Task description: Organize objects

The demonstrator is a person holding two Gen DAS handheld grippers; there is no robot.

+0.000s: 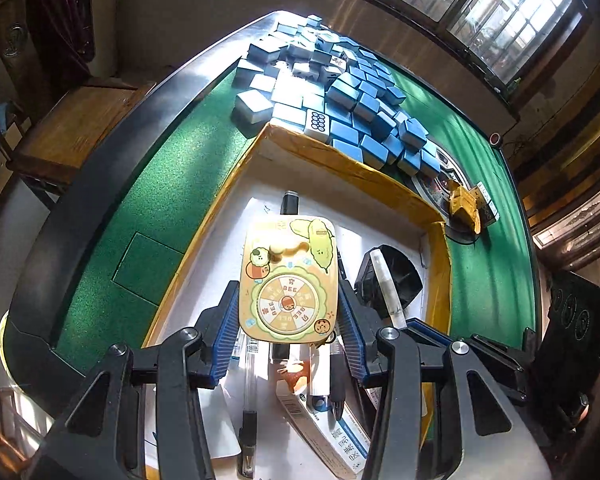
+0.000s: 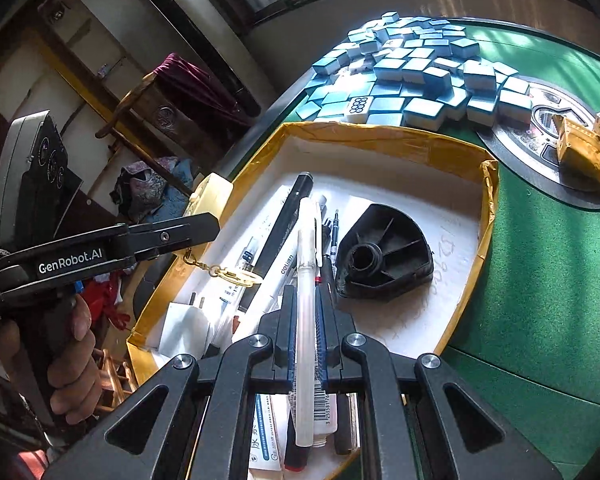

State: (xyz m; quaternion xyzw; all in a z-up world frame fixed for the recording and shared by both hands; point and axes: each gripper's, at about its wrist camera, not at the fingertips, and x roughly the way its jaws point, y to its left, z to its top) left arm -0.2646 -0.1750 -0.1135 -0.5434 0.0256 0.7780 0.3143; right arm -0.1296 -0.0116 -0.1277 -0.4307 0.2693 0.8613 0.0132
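Note:
My left gripper (image 1: 287, 286) is shut on a flat yellow cartoon toy (image 1: 288, 276) with a "BEE" spinner wheel, held above a yellow-taped cardboard box (image 1: 340, 168). In the right wrist view the same toy (image 2: 212, 196) shows edge-on, a gold key chain (image 2: 228, 274) dangling from it. My right gripper (image 2: 305, 289) is shut on a translucent white pen (image 2: 306, 264) over the box (image 2: 380, 132). That pen (image 1: 388, 288) also shows at the right of the left wrist view. Inside the box lie several pens (image 2: 284, 220), a black fan-shaped plastic part (image 2: 384, 256) and small white cartons (image 1: 332, 432).
A heap of blue-backed mahjong tiles (image 1: 332, 92) (image 2: 412, 80) presses against the box's far rim on the green felt table (image 1: 160, 184). A yellow packet (image 2: 584, 152) rests on the round centre panel (image 2: 512, 148). A person's hand (image 2: 72, 360) grips the left handle. A wooden chair (image 1: 80, 128) stands beyond the table edge.

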